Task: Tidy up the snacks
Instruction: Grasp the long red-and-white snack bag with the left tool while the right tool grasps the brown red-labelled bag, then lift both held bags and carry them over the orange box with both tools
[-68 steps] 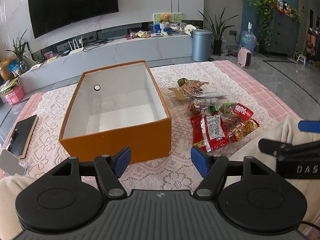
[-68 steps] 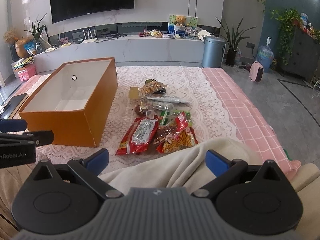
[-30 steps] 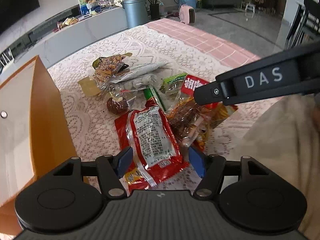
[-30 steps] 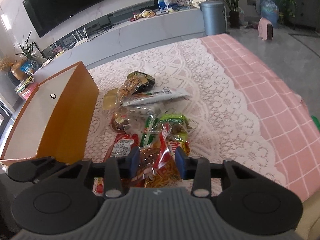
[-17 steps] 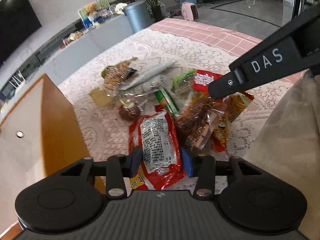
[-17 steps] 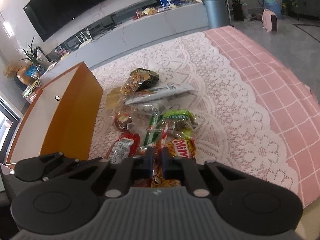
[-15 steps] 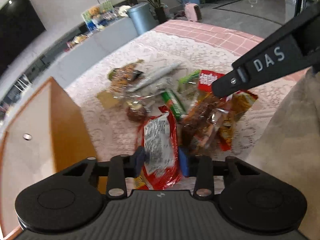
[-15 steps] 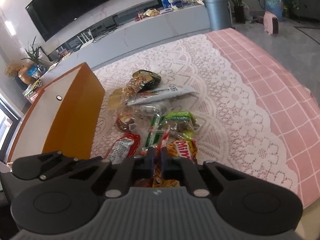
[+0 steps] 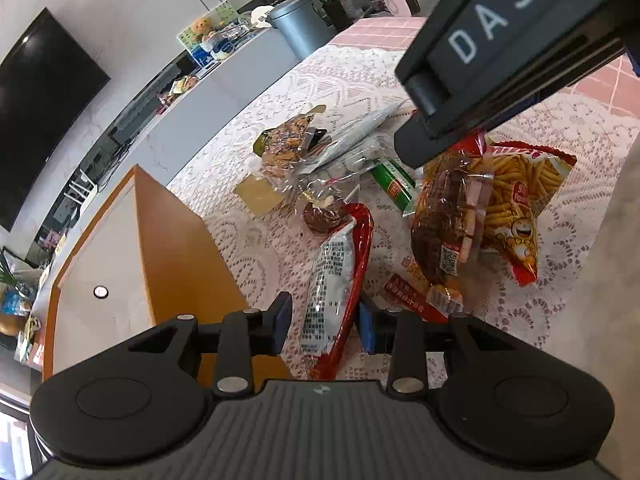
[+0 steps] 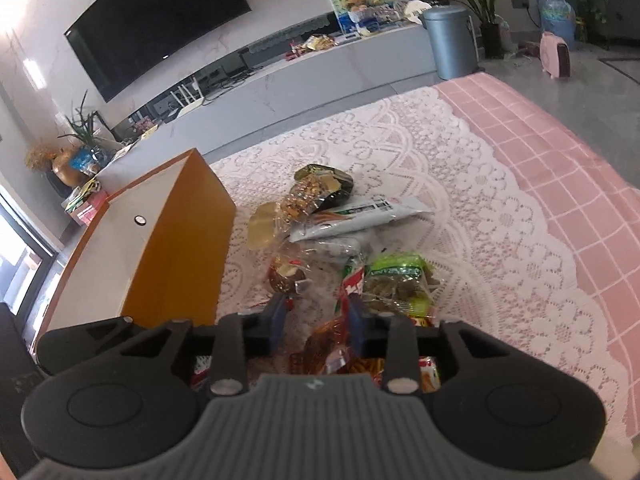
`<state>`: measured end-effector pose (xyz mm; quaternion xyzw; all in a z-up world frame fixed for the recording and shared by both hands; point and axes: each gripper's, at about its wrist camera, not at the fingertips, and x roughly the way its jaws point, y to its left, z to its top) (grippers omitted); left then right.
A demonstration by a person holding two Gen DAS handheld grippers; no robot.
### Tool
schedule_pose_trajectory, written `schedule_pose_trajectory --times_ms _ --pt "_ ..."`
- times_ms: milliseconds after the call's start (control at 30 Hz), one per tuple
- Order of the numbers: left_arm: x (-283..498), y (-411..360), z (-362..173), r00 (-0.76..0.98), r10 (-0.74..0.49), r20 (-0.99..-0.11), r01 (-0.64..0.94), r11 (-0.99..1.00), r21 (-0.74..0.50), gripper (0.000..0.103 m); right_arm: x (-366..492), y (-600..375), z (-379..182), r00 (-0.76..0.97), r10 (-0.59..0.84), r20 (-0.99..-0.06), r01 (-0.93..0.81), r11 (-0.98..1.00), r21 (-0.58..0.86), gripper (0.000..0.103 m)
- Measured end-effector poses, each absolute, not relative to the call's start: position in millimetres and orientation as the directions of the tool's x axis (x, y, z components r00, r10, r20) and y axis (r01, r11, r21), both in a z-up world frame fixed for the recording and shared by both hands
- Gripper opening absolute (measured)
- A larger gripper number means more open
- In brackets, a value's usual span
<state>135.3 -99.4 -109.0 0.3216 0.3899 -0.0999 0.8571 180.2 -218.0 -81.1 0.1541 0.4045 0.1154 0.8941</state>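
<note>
Left wrist view. Left gripper (image 9: 322, 330): jaws narrow, a red packet (image 9: 334, 276) between them, standing on edge, lifted and bowed; the right pad touches its red edge, a small gap shows at the left pad, so a firm clamp cannot be told. Orange box (image 9: 176, 248): open, white inside, just left of the packet, on the lace cloth (image 9: 256, 240). Snack pile, right of the box: a clear bag of brown pieces (image 9: 448, 216) and a yellow stick-snack bag (image 9: 516, 200), both hanging under the right gripper's black body, which crosses the upper right; a green stick pack (image 9: 394, 186); a round brown sweet (image 9: 322, 216); a nut bag (image 9: 288, 146); a long white pack (image 9: 360, 128).

Right wrist view. Right gripper (image 10: 316, 322): jaws have just been opening from near closed, now narrow; crumpled bag tops (image 10: 340, 312) rise between them against the right pad, grip uncertain. Beyond: a green bag (image 10: 398, 284), a white pack (image 10: 360, 214), a nut bag (image 10: 316, 190). The box (image 10: 180, 240) stands at left.
</note>
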Motion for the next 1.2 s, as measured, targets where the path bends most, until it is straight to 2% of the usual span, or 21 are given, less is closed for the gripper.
schedule_pose_trajectory --times_ms 67,167,233,300,367,533,700,833,1033,1200 --pt "136 -101 -112 0.677 0.081 -0.732 0.428 0.766 0.48 0.043 184 -220 -86 0.638 0.327 -0.697 -0.058 0.923 0.38 0.033" --pt "136 -102 -116 0.682 0.086 -0.727 0.427 0.76 0.49 0.042 187 -226 -92 0.627 0.323 -0.708 -0.014 0.914 0.405 0.024" --pt "137 -102 -116 0.678 0.08 -0.731 0.428 0.765 0.481 0.036 189 -230 -98 0.61 0.321 -0.724 0.019 0.908 0.419 0.01" --pt "137 -102 -116 0.676 0.079 -0.732 0.428 0.768 0.477 0.034 191 -234 -101 0.607 0.316 -0.73 0.05 0.901 0.431 0.003" --pt "137 -101 -115 0.674 0.073 -0.735 0.429 0.771 0.47 0.029 190 -236 -103 0.606 0.314 -0.731 0.06 0.898 0.436 0.003" --pt "135 -97 -105 0.686 0.047 -0.727 0.406 0.803 0.436 0.027 185 -231 -97 0.629 0.285 -0.724 0.038 0.918 0.394 0.0" --pt "132 -89 -86 0.693 -0.004 -0.721 0.372 0.859 0.352 0.026 176 -225 -84 0.664 0.258 -0.702 0.006 0.937 0.35 0.0" --pt "128 -77 -64 0.686 -0.069 -0.724 0.34 0.911 0.235 0.026 169 -225 -74 0.686 0.265 -0.677 -0.021 0.938 0.346 0.0" --pt "113 -61 -33 0.709 -0.137 -0.692 0.316 0.939 0.137 0.026 157 -221 -53 0.717 0.259 -0.647 -0.041 0.943 0.332 0.0" --pt "95 -51 -6 0.759 -0.158 -0.632 0.293 0.949 0.114 0.026 142 -214 -28 0.759 0.246 -0.603 -0.068 0.951 0.302 0.0"
